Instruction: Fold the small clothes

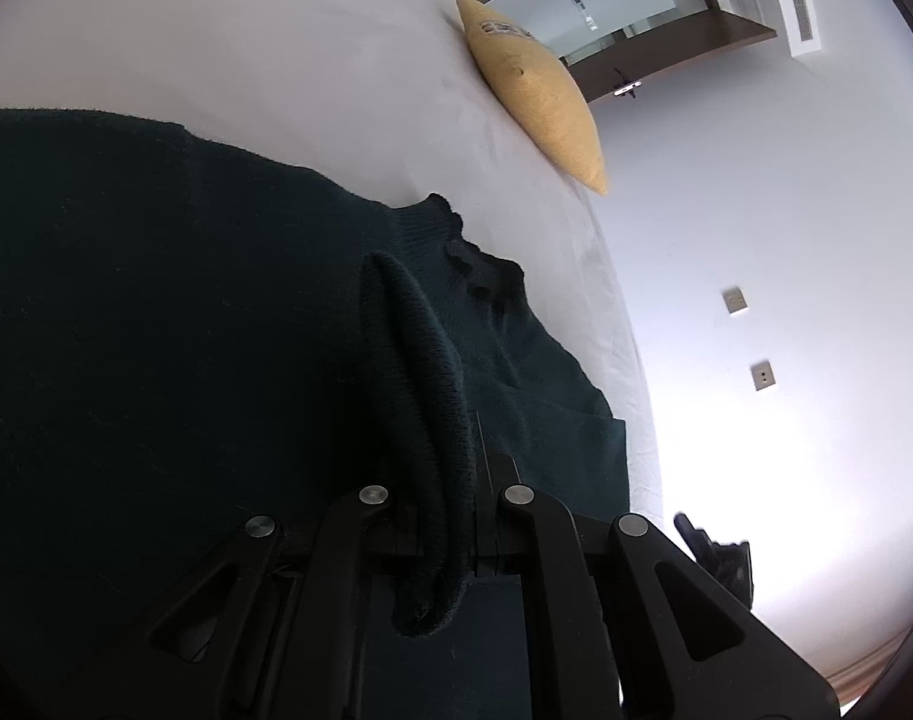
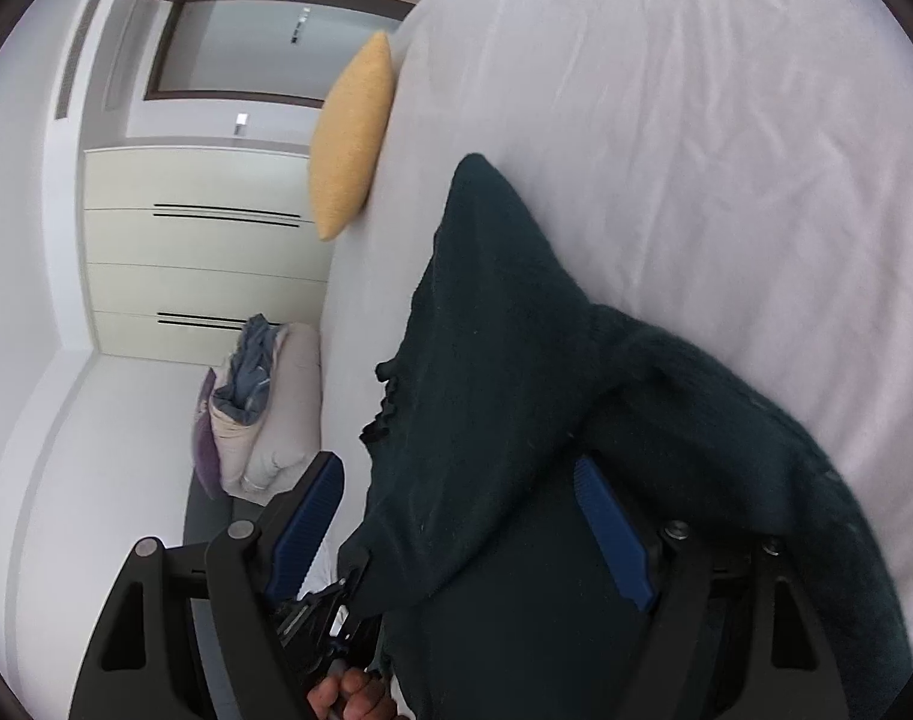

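A dark teal knitted sweater [image 1: 156, 300] lies on a white bed sheet [image 1: 276, 60]. My left gripper [image 1: 456, 480] is shut on a raised fold of the sweater, which stands up between its black fingers. In the right wrist view the sweater [image 2: 504, 360] is draped across the gap between the blue pads [image 2: 312, 510] of my right gripper [image 2: 456, 516]. The jaws stand wide apart and do not pinch the cloth. The sweater's frilled neckline shows in both views.
A yellow cushion [image 2: 351, 138] rests at the bed's edge; it also shows in the left wrist view [image 1: 540, 90]. A pile of bedding and clothes [image 2: 258, 402] lies on the floor beside the bed. White wardrobe doors [image 2: 204, 252] stand behind. A hand [image 2: 348, 696] shows at the bottom.
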